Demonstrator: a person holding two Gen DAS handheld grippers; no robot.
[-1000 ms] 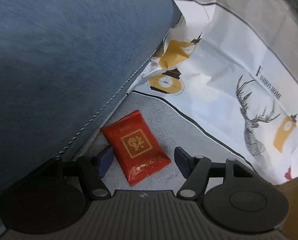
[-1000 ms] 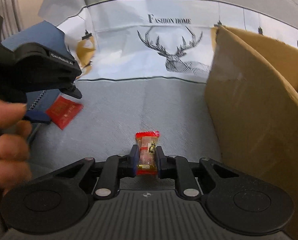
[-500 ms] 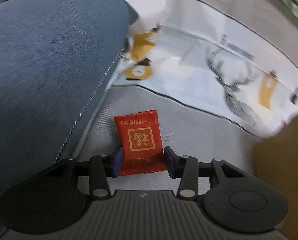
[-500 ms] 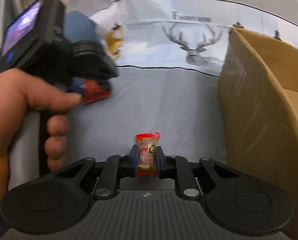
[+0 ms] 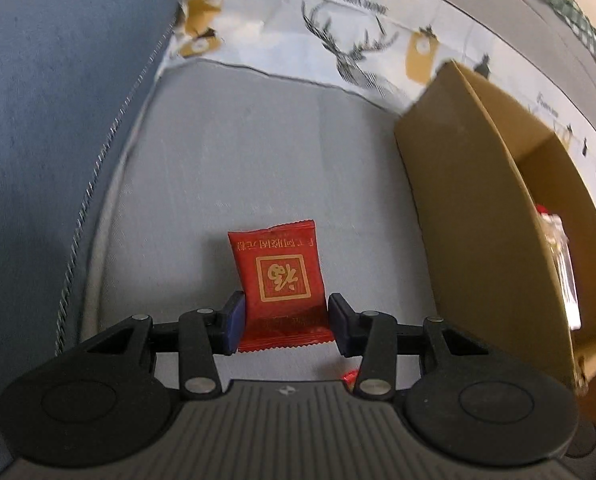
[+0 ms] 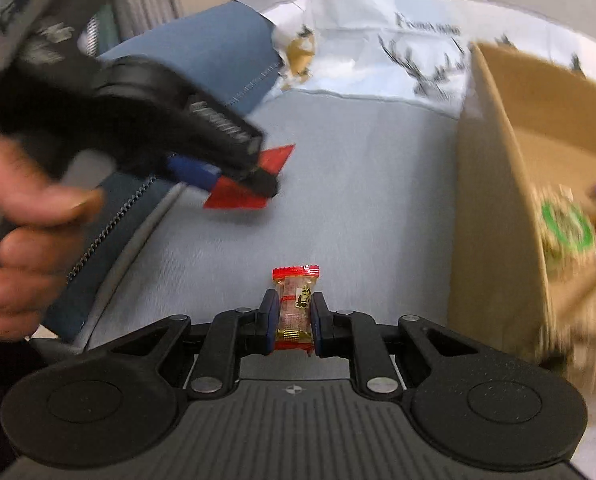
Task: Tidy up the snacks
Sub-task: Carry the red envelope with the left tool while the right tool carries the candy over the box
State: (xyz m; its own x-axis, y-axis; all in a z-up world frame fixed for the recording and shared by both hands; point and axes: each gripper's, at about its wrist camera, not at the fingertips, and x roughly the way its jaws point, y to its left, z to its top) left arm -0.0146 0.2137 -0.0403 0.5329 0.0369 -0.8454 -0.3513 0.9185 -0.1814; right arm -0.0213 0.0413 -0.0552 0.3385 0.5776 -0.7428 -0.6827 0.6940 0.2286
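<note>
My left gripper (image 5: 284, 316) is shut on the lower part of a flat red snack packet (image 5: 282, 276) with a gold square print, held above the grey seat cover (image 5: 258, 152). In the right wrist view a hand (image 6: 26, 216) carries that left gripper (image 6: 234, 182), and the red packet (image 6: 274, 158) hangs in the air in its jaws. My right gripper (image 6: 294, 316) is shut on a small clear candy with red ends (image 6: 296, 304). An open cardboard box (image 5: 477, 200) stands to the right; the box (image 6: 493, 200) has blurred snacks (image 6: 565, 232) inside.
A blue cushion (image 5: 58, 120) with a zipper edge lies along the left; it also appears as the cushion (image 6: 202, 56) at the back left. A white deer-print cloth (image 5: 357, 40) drapes behind the seat. A clear wrapper with red ends (image 5: 561, 256) lies in the box.
The left gripper closed on the red packet, lifted it off the seat and carried it right, away from the cushion. The right gripper also swung toward the box with its candy.
</note>
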